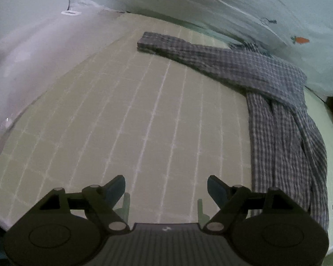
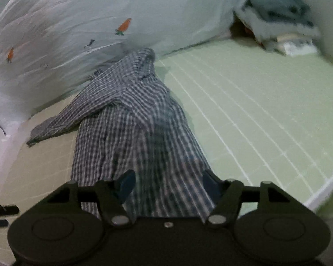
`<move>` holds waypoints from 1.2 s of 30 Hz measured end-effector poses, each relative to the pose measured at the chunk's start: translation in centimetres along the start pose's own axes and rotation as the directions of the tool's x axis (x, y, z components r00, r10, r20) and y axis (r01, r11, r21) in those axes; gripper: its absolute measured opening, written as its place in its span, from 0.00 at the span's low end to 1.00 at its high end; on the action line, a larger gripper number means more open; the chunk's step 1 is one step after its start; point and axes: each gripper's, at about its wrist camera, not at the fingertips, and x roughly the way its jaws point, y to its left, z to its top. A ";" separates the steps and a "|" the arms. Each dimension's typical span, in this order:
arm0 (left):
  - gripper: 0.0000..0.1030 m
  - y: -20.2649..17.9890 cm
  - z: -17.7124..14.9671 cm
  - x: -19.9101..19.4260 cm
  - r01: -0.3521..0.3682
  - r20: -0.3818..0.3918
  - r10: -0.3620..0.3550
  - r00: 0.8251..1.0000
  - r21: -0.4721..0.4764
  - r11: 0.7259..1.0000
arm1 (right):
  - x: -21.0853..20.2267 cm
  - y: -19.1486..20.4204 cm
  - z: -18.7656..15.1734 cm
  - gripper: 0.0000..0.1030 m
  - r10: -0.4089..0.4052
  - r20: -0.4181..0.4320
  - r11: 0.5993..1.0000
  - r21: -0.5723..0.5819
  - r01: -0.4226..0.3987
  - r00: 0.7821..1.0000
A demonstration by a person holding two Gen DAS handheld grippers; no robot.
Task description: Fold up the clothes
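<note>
Left gripper [image 1: 166,187] wide, empty, over green gridded mat [image 1: 126,119]; right gripper [image 2: 167,185] wide, straddling blue-white checked shirt [image 2: 131,119], apparently no pinch.

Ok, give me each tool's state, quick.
Left tool: open, empty, over the mat.
Right tool: open over the shirt, not gripping.

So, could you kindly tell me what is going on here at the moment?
A person with a handheld gripper in each hand is folding a blue-and-white checked cotton shirt on a pale green gridded mat. The shirt lies partly folded, one sleeve stretched sideways. The right gripper is open with shirt fabric between its fingers; the left gripper is open over bare mat.
</note>
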 end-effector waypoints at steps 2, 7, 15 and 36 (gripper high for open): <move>0.79 0.4 1.6 0.5 -0.004 0.014 0.004 1.000 -0.003 1.000 | 1.0 2.2 0.6 0.67 -0.024 0.023 0.997 -0.073 0.026 0.999; 0.81 1.6 5.9 1.6 -0.029 0.055 0.030 0.998 -0.002 1.000 | 4.9 7.4 3.1 0.89 -0.081 0.088 0.972 -0.215 0.098 0.993; 0.85 3.6 13.2 5.8 -0.029 0.074 0.033 0.997 -0.052 0.998 | 11.5 11.5 7.1 0.99 -0.155 0.099 0.936 -0.303 0.179 0.983; 0.82 0.8 24.7 18.2 -0.096 0.074 0.096 0.993 -0.004 0.995 | 21.8 13.6 16.5 0.05 0.012 0.047 0.997 -0.073 -0.008 0.999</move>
